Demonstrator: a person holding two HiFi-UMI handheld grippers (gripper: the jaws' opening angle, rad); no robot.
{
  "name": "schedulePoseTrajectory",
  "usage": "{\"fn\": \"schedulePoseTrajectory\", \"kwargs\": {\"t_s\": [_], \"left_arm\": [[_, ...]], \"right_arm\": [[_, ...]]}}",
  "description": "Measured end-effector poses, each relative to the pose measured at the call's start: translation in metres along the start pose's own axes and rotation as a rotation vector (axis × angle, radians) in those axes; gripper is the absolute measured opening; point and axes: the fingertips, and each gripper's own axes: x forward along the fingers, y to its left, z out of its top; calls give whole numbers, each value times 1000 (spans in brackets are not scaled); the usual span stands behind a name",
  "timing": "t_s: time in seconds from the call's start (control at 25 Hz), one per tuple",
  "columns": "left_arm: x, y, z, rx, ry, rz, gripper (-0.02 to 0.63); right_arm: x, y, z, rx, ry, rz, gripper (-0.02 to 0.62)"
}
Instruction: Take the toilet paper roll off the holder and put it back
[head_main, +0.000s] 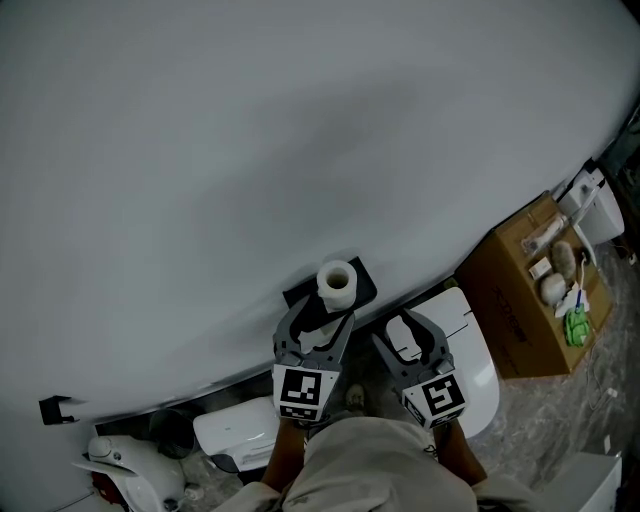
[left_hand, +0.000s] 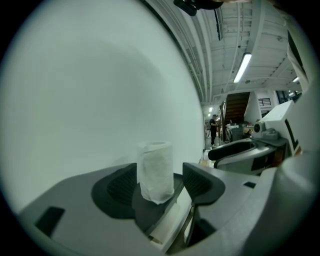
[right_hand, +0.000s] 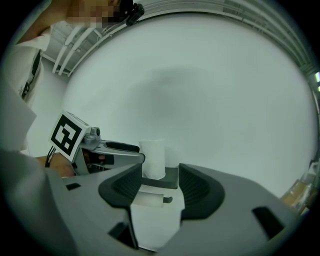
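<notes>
Black holder shelf (head_main: 300, 296) on wall (head_main: 300, 120) carries toilet paper roll (head_main: 337, 283), upright. Floor (head_main: 570, 430): cardboard box (head_main: 515, 305) and white toilet (head_main: 478, 362) stand on it.

Holder (head_main: 364, 283): front edge hidden behind left gripper (head_main: 318, 322). Box (head_main: 510, 300): small items on top, too small to identify. White device (head_main: 120, 465): cut off by the bottom edge. Person (left_hand: 214, 127), far down the hall: too small for detail.
</notes>
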Motion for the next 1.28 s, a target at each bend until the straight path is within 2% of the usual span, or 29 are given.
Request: {"fn": "schedulePoseTrajectory", "kwargs": {"t_s": [0.84,1.28], "left_arm": [[38,8,-6,42,108,-60,295],[39,6,-6,66,115,-92,288]], "right_arm": [[17,-11,0,23,2,-52,227],[16,-11,-1,22,8,-76,225]]}}
